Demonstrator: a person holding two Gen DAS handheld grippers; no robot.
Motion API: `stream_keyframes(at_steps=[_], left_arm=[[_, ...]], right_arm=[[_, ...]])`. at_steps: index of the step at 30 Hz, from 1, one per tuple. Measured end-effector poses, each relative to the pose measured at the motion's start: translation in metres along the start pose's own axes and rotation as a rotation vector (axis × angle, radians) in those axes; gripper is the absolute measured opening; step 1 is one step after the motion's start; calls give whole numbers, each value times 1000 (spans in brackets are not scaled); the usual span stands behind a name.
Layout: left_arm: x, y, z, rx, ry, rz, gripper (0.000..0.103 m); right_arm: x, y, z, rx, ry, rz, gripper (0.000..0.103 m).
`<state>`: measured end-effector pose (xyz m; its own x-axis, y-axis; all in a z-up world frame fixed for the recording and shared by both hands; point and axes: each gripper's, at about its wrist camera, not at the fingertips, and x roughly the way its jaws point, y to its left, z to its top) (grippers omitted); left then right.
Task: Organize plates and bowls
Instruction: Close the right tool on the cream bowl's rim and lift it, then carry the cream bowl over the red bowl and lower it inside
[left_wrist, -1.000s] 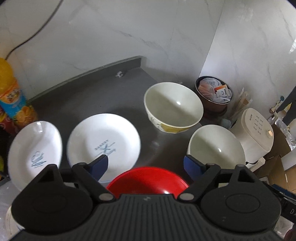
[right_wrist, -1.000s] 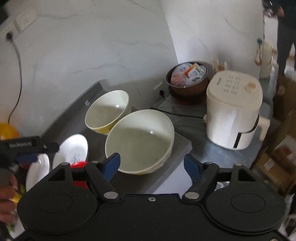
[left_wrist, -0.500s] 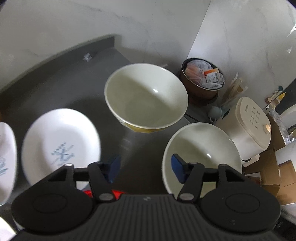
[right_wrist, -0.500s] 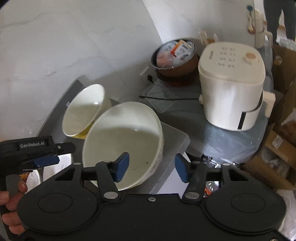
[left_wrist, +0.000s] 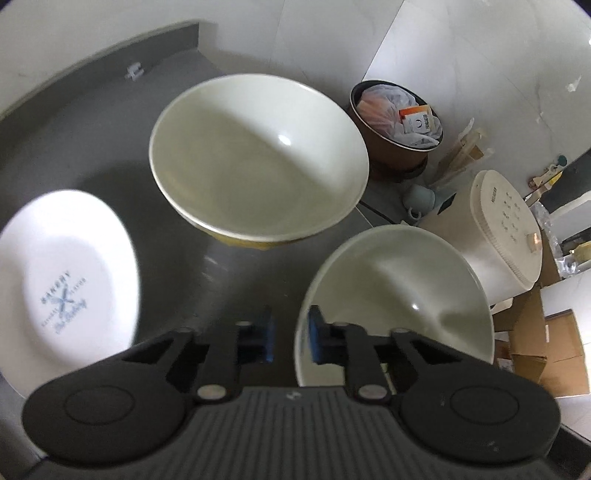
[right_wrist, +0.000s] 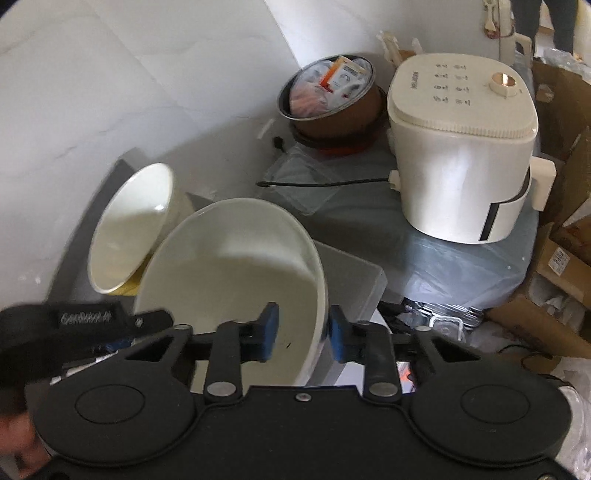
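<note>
A large cream bowl (left_wrist: 399, 295) (right_wrist: 229, 266) sits near the right corner of the grey counter (left_wrist: 92, 122). My left gripper (left_wrist: 291, 334) straddles its left rim, open only narrowly, the right pad inside and touching, the left pad outside. My right gripper (right_wrist: 303, 332) straddles the right rim, open, with its left pad inside and a gap still showing. A second cream bowl (left_wrist: 258, 155) (right_wrist: 129, 229) with a yellow outside stands just behind. A white printed plate (left_wrist: 66, 273) lies at the left. The left gripper's body (right_wrist: 85, 325) shows in the right wrist view.
The counter's corner edge (right_wrist: 354, 273) lies right beside the near bowl. Below and beyond it stand a cream appliance (right_wrist: 461, 140), a brown pot (right_wrist: 332, 96) full of packets, and cardboard boxes (left_wrist: 546, 347). Marble wall backs the counter.
Both grippers moved forward onto the near bowl's rim and narrowed their jaws around it. The red dish and the second plate have dropped out of the left wrist view.
</note>
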<state>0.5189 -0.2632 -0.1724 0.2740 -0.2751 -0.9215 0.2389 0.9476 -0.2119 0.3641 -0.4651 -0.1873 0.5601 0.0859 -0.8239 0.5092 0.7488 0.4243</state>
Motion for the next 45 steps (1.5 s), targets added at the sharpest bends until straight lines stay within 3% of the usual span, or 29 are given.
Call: stream_keyframes(at_steps=[6, 19, 26, 45], left_arm=[[-6, -5, -1, -1, -2, 12, 7], [-47, -14, -19, -16, -62, 2, 5], [-75, -11, -30, -74, -103, -9, 4], [-145, 20, -74, -178, -221, 31, 4]], right_arm=[[-2, -2, 1, -5, 2, -31, 12], [-40, -4, -6, -36, -54, 6, 11], [-64, 3, -6, -77, -93, 37, 12], [-113, 39, -26, -220, -155, 144, 12]])
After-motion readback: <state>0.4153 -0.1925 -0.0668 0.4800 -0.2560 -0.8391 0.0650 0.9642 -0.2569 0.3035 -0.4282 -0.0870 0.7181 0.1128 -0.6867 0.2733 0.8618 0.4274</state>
